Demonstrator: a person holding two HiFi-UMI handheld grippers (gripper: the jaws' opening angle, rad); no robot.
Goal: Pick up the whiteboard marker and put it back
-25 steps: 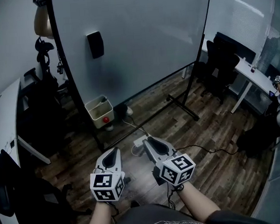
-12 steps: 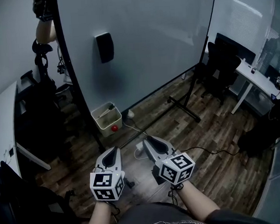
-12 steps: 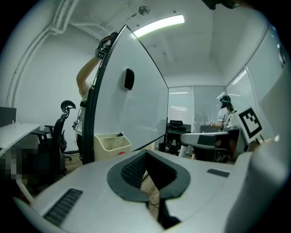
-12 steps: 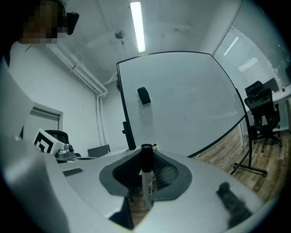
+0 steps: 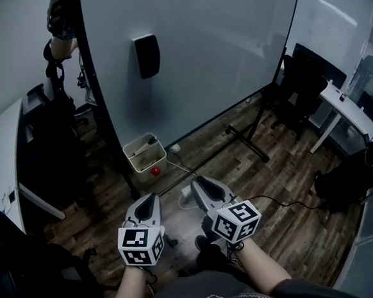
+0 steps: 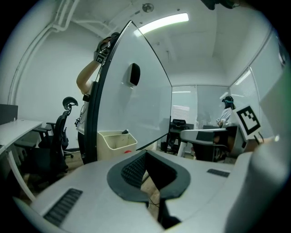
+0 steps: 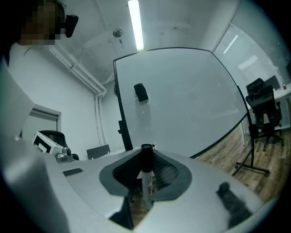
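— How are your arms placed?
— Both forearms (image 5: 130,290) are bare and stretched out before me, side by side. My left gripper (image 5: 148,201) points ahead, jaws together at the tips, nothing in them.
— And the right?
— My right gripper (image 5: 199,182) is just beside it, tips angled slightly leftward, jaws clamped on the marker (image 7: 146,179), which stands upright between them.

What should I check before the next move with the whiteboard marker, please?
1. Black-capped white whiteboard marker clamped in the right gripper's jaws: ok.
2. Left gripper empty, jaws together: ok.
3. Cream open plastic box at the foot of the whiteboard in sight: ok.
4. Free room inside that box: cannot tell.
5. Marker within reach of the box: not ok, both grippers are held well short of it.
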